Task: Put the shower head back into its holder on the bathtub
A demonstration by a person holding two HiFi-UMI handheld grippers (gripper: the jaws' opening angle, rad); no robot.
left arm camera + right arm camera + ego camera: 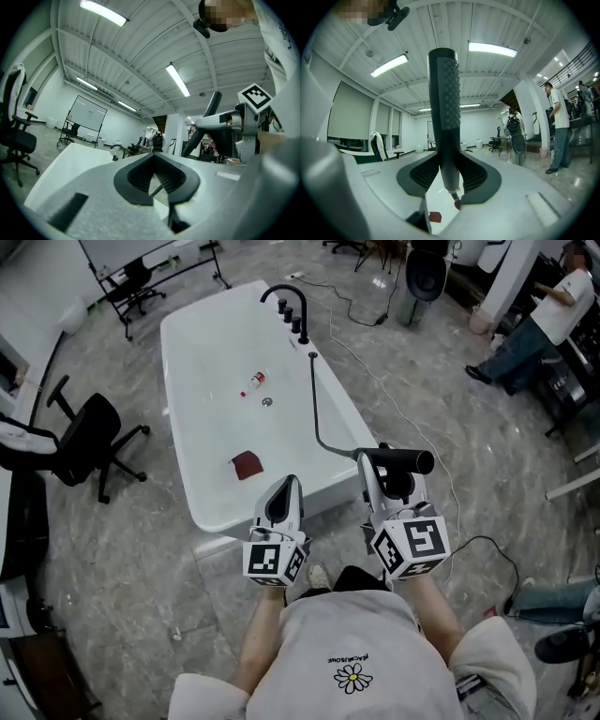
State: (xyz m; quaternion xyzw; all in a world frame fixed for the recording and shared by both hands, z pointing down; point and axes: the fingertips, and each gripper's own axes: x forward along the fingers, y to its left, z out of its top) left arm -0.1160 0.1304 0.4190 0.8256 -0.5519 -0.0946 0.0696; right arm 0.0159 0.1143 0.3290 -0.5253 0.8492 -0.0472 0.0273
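The right gripper (382, 470) is clamped on the black shower head (405, 460), holding it just off the near right corner of the white bathtub (197, 362). Its hose (316, 404) runs back to the taps (292, 313) at the tub's far right edge. The left gripper (285, 491) has its jaws together on nothing, above the tub's near edge.

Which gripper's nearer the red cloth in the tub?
Left. The left gripper is just right of the red cloth; right gripper, gripping the shower head, is farther right.
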